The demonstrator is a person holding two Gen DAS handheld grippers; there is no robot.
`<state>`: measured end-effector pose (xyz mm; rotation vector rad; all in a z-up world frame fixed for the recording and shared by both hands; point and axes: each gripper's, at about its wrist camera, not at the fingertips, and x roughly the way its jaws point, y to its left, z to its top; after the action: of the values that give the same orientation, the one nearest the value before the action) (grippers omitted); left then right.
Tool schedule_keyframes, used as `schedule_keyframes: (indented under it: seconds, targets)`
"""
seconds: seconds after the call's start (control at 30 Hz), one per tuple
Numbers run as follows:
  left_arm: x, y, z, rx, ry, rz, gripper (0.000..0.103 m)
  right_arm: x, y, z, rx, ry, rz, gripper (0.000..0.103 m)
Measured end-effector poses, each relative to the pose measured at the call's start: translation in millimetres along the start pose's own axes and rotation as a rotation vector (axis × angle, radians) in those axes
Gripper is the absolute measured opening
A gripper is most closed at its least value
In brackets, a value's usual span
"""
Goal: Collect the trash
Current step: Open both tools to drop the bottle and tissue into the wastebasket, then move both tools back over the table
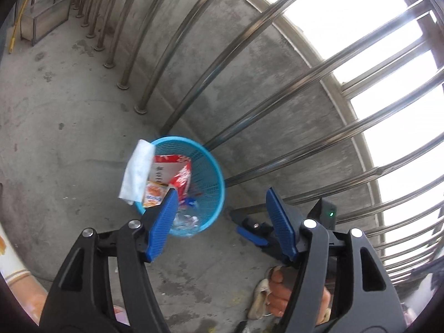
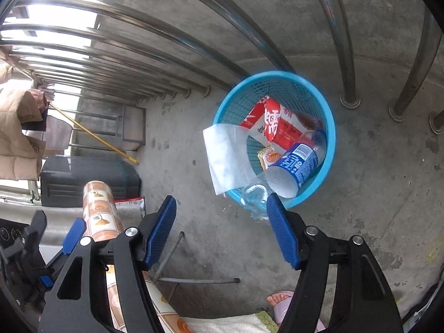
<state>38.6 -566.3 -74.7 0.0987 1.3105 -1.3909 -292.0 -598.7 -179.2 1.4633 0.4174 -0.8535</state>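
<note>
A blue mesh basket (image 1: 213,172) (image 2: 330,138) stands on the concrete floor against the railing. It holds a red-and-white packet (image 1: 181,179) (image 2: 274,125), a small orange packet (image 1: 154,193) (image 2: 270,156) and a clear plastic bottle with a blue label (image 1: 186,222) (image 2: 298,165), which sticks out over the near rim. A white tissue (image 1: 137,173) (image 2: 227,158) hangs in the air at the basket's left rim, touched by no finger. My left gripper (image 1: 222,197) is open and empty just short of the basket. My right gripper (image 2: 222,202) is open too, its right fingertip close to the bottle's clear end.
Steel railing bars (image 1: 249,55) (image 2: 347,55) curve behind the basket, with floor flanges (image 2: 350,101) beside it. A metal frame (image 1: 44,16), a yellow stick (image 2: 94,136), a dark case (image 2: 88,177) and a patterned roll (image 2: 102,211) lie left. A person's foot (image 2: 280,299) and shoes (image 1: 260,297) are near.
</note>
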Motion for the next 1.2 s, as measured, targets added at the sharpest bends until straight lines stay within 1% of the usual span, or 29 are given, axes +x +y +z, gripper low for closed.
schedule_keyframes:
  seconds: [0.1,0.17,0.23,0.3,0.33,0.43,0.5,0.57,0.6,0.63,0.67,0.77,0.87,0.9,0.93,0.97,1.0,1.07,1.2]
  targets:
    - [-7,-4,1,-0.024,-0.008,-0.016,0.062,-7,8,-4,-0.046,-0.011,-0.008,0.066]
    - [-19,-7,0,-0.008,-0.015,-0.001,0.064,-4,17,-6,-0.1,-0.005,-0.022,0.066]
    - [-35,-9,-1,0.022,-0.023,0.023,0.067,10,29,-8,-0.159,0.025,-0.03,0.066]
    - [-57,-10,-6,0.063,-0.032,0.087,0.07,32,39,-8,-0.189,0.073,-0.034,0.066]
    - [-72,-11,-11,0.091,-0.036,0.127,0.073,43,43,-7,-0.201,0.097,-0.033,0.066]
    - [-116,-7,-26,0.166,-0.05,0.246,0.079,90,53,-2,-0.218,0.165,-0.066,0.066]
    - [-152,1,-41,0.199,-0.071,0.308,0.082,122,57,3,-0.221,0.199,-0.09,0.062]
    - [-188,15,-55,0.202,-0.103,0.344,0.083,157,57,9,-0.227,0.217,-0.139,0.057]
    - [-205,24,-63,0.19,-0.123,0.363,0.083,168,56,12,-0.224,0.219,-0.158,0.056]
    - [-223,33,-72,0.17,-0.143,0.383,0.084,182,56,16,-0.221,0.219,-0.18,0.051]
    - [-241,43,-82,0.141,-0.162,0.405,0.084,192,55,18,-0.217,0.219,-0.194,0.05]
    - [-287,73,-112,0.041,-0.217,0.438,0.084,220,54,25,-0.194,0.232,-0.208,0.046]
    - [-324,102,-141,-0.065,-0.276,0.496,0.084,240,54,28,-0.212,0.226,-0.262,0.042]
    - [-333,109,-150,-0.094,-0.296,0.519,0.084,244,54,27,-0.218,0.225,-0.281,0.037]
    - [-341,115,-157,-0.118,-0.315,0.541,0.084,248,53,27,-0.22,0.224,-0.289,0.03]
    - [-350,123,-165,-0.143,-0.334,0.556,0.084,250,54,26,-0.225,0.225,-0.292,0.026]
    - [-356,130,-171,-0.169,-0.349,0.566,0.084,252,54,25,-0.233,0.227,-0.294,0.023]
    - [-367,143,-179,-0.216,-0.366,0.579,0.084,255,56,23,-0.25,0.226,-0.286,0.013]
    - [-378,157,-191,-0.267,-0.397,0.583,0.084,256,63,21,-0.303,0.207,-0.315,0.01]
